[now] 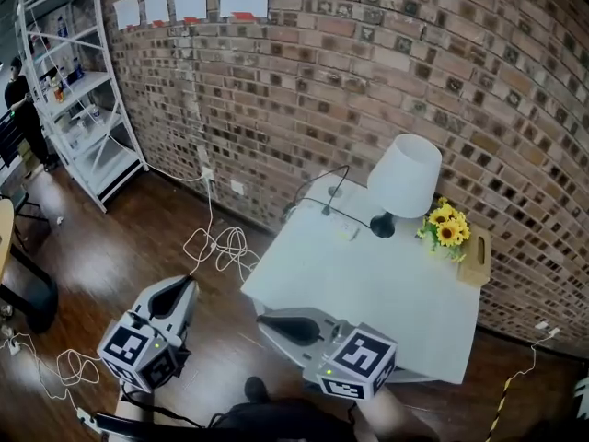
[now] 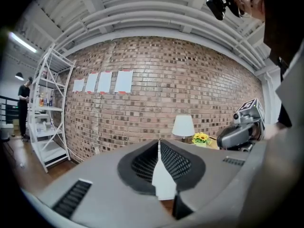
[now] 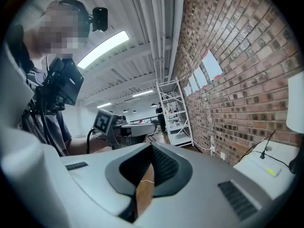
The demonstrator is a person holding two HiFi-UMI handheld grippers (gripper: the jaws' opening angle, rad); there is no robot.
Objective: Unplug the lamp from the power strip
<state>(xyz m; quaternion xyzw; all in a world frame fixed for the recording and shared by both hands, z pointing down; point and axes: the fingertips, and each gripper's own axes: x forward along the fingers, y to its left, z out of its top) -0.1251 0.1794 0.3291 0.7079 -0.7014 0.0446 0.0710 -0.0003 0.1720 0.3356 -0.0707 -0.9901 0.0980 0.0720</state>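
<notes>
The right tongs (image 1: 262, 319), closed on nothing at the near edge of the bench (image 1: 368, 288), are nearer than the left tongs (image 1: 189, 282) — likewise closed, empty — to what seems the power strip (image 1: 347, 233), ahead-right of them beside the lamp (image 1: 403, 178).

Sunflowers (image 1: 446, 225), white shelving (image 1: 103, 157), brick wall (image 1: 386, 72)

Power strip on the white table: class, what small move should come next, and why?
Probably bring the right claw forward across the table towards the power strip beside the lamp: it is shut, empty and well short of the strip.
</notes>
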